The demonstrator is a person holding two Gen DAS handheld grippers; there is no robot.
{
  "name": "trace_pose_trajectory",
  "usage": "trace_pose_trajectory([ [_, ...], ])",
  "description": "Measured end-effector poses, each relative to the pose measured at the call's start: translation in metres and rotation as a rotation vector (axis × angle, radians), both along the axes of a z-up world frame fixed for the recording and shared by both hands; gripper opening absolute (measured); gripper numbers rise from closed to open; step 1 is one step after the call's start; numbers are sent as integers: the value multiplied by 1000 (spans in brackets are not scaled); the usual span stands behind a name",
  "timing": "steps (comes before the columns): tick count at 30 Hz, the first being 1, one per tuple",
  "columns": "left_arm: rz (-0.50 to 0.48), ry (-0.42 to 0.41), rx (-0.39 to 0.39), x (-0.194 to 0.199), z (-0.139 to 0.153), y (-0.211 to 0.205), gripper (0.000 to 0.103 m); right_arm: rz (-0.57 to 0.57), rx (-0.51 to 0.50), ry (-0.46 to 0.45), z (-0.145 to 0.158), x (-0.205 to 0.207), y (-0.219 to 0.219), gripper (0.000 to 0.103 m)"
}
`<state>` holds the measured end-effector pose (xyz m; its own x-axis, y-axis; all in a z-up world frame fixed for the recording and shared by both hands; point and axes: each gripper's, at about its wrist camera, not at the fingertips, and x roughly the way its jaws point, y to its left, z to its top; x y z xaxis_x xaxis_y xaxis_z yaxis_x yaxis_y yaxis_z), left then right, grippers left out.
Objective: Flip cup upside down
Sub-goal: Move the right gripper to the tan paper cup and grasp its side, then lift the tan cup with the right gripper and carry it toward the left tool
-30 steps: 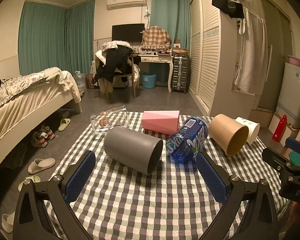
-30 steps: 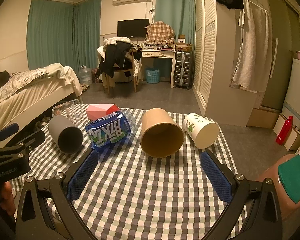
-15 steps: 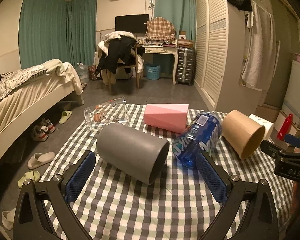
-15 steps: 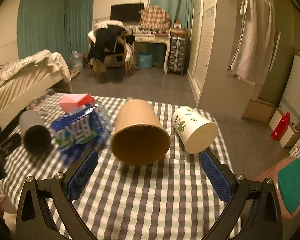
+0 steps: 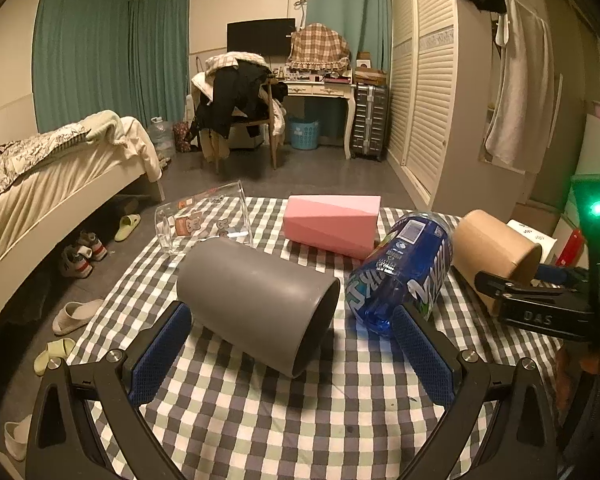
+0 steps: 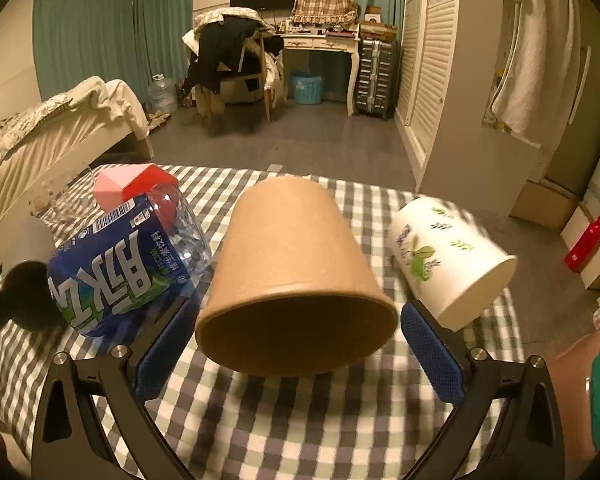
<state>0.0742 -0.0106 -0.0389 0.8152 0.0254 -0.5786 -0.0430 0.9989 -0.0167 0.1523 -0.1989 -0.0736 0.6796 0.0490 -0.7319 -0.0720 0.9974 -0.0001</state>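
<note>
Both grippers stand wide and hold nothing. In the left wrist view the left gripper brackets a grey cup lying on its side on the checked bench, mouth turned toward 4 o'clock. In the right wrist view the right gripper frames a brown paper cup, also on its side, mouth facing the camera.

The likely troubles come from crowding. A blue bottle lies at the brown cup's 9 o'clock, just beside it, and a white printed cup lies at its 3 o'clock; the right gripper's fingers sit near both neighbours, so closing or advancing could nudge either and set it rolling. The brown cup looks like thin paper, so a hard squeeze near the open rim would probably buckle it. The grey cup is round and smooth; pinched off-centre it could squirt out and roll into the bottle or the pink box at its 12 o'clock. The cloth may also bunch under a dragged rim.
</note>
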Motion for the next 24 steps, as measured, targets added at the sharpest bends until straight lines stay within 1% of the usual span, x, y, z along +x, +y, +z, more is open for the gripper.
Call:
trace_pose_trajectory([
  [1,0,0,-3,-1,0,0,103,0,-7,3,-1,0,2,90],
  [6,18,-7,18,-3,1,2,103,6,-12,-19,8,-19,10,89],
  [10,34,-14,15,-8,4,8,103,-14,-52,-7,14,-53,23,89],
  [18,38,-35,4,-28,10,24,103,-28,-61,26,19,-124,52,89],
  [24,54,-45,8,-41,14,37,103,-36,-77,45,17,-146,70,89],
])
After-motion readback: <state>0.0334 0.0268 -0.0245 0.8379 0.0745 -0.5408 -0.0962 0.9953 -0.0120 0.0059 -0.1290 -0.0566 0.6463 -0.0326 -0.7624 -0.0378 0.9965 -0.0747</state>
